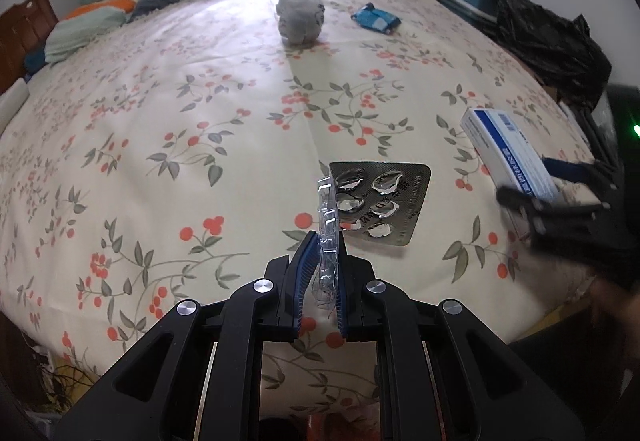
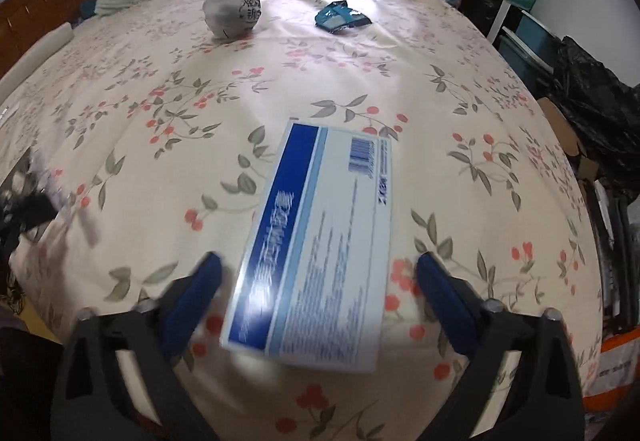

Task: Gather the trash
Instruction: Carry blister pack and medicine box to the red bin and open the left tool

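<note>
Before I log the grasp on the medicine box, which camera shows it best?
The right wrist view: the medicine box fills the middle between the open right gripper, label readable. The left wrist view shows it small at the right edge.

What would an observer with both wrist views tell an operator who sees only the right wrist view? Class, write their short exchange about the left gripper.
Operator: My right gripper is open around the medicine box. The left gripper is only a blur at my edge. Is it holding anything?
Observer: Yes, it is shut on a clear blister pack, gripped edge-on and standing upright.
Operator: Is there any trash near it that I cannot make out?
Observer: A foil blister sheet with burst pockets lies flat on the floral bedspread, just beyond the left gripper's tips.
</note>
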Action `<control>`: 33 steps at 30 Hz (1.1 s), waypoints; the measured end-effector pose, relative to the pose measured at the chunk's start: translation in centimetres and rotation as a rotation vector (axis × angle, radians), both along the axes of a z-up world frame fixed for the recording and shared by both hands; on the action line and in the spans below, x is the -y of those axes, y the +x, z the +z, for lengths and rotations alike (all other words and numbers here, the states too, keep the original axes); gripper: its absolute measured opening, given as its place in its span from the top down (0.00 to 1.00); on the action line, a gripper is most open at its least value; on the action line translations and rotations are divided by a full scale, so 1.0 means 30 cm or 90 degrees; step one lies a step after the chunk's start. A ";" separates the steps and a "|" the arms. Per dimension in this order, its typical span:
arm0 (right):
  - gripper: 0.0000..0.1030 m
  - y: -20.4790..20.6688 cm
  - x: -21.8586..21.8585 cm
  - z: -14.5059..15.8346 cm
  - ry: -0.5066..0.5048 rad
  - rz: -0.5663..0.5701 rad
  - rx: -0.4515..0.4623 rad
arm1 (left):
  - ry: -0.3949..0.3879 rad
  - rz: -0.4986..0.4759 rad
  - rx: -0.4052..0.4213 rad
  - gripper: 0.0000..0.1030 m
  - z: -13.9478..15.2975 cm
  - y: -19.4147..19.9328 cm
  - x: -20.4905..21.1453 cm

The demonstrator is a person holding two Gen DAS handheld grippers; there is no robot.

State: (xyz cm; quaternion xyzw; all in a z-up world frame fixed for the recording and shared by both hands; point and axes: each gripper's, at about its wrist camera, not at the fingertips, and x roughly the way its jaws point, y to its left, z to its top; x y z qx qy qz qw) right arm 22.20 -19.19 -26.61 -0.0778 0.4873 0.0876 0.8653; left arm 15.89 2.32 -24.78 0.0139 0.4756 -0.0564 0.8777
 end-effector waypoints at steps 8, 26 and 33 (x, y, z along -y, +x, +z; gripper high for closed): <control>0.32 -0.070 0.032 0.068 0.052 0.014 0.020 | -0.002 -0.011 0.010 0.88 0.037 -0.024 0.024; 0.32 -0.690 0.065 0.137 0.122 0.123 0.002 | -0.003 -0.056 -0.034 0.88 0.026 -0.475 0.104; 0.32 -0.821 0.023 -0.034 0.104 0.164 -0.080 | 0.006 -0.068 -0.115 0.88 -0.131 -0.619 0.122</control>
